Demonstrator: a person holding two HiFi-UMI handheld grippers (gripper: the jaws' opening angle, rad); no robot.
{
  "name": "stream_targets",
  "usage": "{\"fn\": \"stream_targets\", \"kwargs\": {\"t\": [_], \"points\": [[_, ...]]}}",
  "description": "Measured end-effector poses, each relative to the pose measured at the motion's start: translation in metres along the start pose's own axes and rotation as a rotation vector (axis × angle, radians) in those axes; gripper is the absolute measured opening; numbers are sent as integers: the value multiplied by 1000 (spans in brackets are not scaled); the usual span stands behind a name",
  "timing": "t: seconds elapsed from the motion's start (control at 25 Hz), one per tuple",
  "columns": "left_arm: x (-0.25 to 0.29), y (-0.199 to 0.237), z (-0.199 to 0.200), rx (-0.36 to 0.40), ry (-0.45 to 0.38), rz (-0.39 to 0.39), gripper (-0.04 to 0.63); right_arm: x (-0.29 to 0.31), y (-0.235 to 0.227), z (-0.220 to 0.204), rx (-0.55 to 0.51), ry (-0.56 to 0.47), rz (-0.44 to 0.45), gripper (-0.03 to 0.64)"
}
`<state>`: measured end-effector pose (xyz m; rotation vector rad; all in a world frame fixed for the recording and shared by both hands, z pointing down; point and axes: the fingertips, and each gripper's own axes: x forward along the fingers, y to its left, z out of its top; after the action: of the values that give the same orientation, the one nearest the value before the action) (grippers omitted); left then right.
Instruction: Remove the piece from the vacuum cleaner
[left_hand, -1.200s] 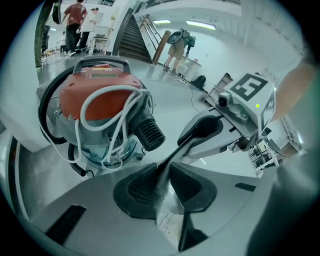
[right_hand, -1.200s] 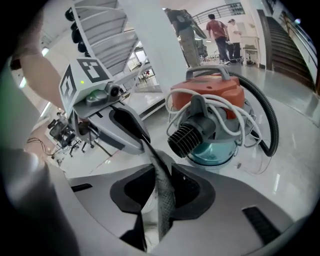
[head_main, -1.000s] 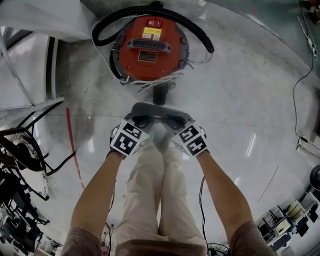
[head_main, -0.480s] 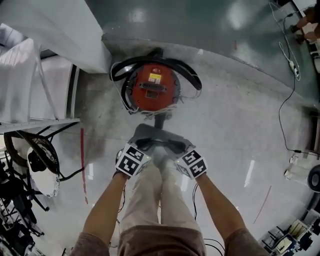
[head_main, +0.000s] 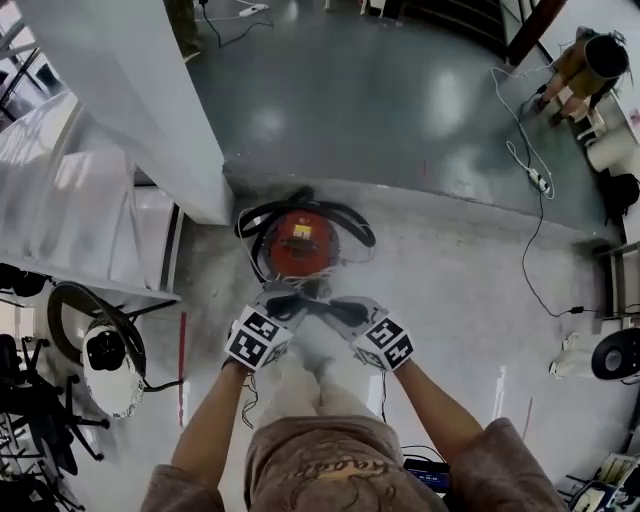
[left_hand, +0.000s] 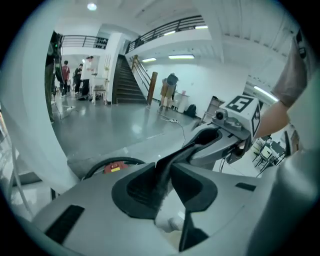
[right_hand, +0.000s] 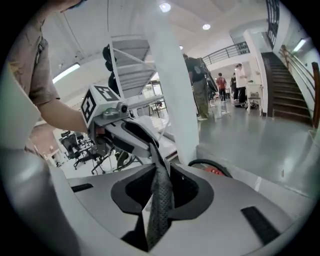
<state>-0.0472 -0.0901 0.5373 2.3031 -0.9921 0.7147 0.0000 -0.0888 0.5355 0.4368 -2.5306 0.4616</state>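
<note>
Right gripper (right_hand: 162, 174): a dark textured piece (right_hand: 160, 210) is clamped between the grey jaws, which have just been closing further on it. The piece is stretched up and left to the left gripper (right_hand: 148, 145), where its far end is taken between that pair of jaws. A marker cube (right_hand: 97, 106) is seen on the left gripper, with a bare forearm (right_hand: 60, 117) behind it. Beyond the jaws, the red vacuum cleaner (right_hand: 214, 171) is partly seen on the floor, ringed by a black hose (right_hand: 200, 163). A white pillar (right_hand: 172, 85) is noted just behind it. Office chairs (right_hand: 75, 145) are seen at left, a staircase (right_hand: 290, 85) at right, and people (right_hand: 200, 85) far off.
</note>
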Motion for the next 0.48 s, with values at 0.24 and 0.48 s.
{"fn": "stream_targets", "kwargs": {"t": [0.24,0.48], "points": [[-53,-26,81,84,-160,11,101,-60,6,81,-49,-136,-67,74],[-93,-34,126,137,-266,0,104,-89,18,136,-62,-246,-72,86]]}}
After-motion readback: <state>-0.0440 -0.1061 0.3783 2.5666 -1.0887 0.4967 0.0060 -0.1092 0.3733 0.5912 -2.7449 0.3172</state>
